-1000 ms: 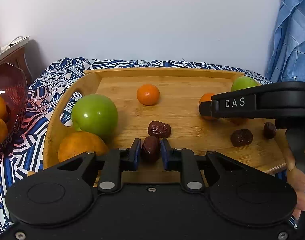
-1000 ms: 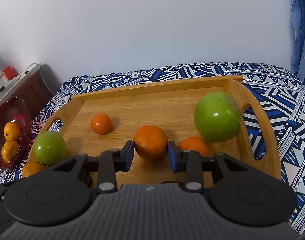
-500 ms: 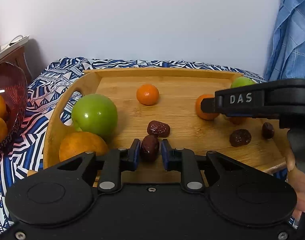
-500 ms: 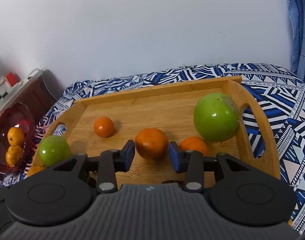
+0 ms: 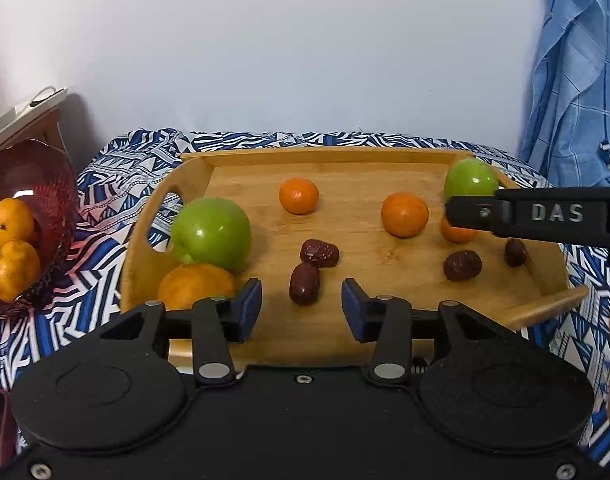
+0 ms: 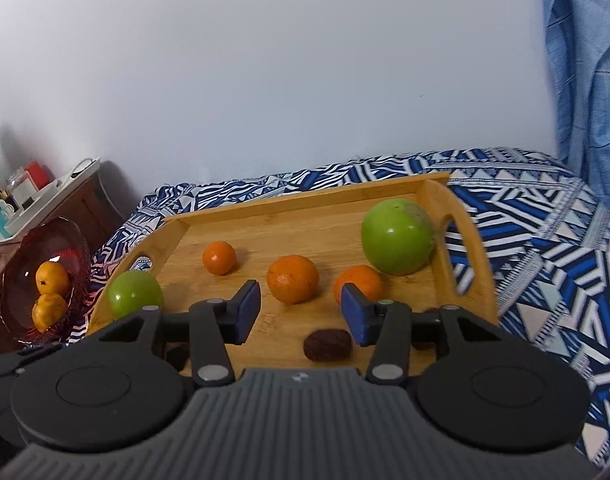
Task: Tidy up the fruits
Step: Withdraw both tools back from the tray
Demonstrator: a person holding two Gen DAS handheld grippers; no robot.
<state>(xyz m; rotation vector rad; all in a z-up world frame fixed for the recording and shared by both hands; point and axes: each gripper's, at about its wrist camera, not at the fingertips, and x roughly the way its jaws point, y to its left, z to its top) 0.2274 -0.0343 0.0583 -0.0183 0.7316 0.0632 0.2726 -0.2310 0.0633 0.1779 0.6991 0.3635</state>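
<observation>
A wooden tray [image 5: 345, 168] [image 6: 305, 204] holds two green apples [image 5: 211, 234] [image 6: 397, 236], several oranges and several dark dates. My left gripper [image 5: 301, 310] is open, its pads on either side of a date [image 5: 304, 283] that lies on the tray beside another date [image 5: 319, 253]. My right gripper [image 6: 300, 312] is open and empty, just short of an orange [image 6: 293, 279]. That orange also shows in the left wrist view [image 5: 404, 214], left of the right gripper's finger [image 5: 537, 216].
A red glass bowl [image 5: 37, 184] [image 6: 61, 240] with two oranges stands left of the tray on the blue patterned cloth [image 6: 545, 240]. A wooden side table [image 6: 65, 200] with clutter is at far left. A blue cloth [image 5: 577, 80] hangs at right.
Both grippers have opened. The left let go of the date, which now lies on the tray. The right released the orange and pulled back and up.
</observation>
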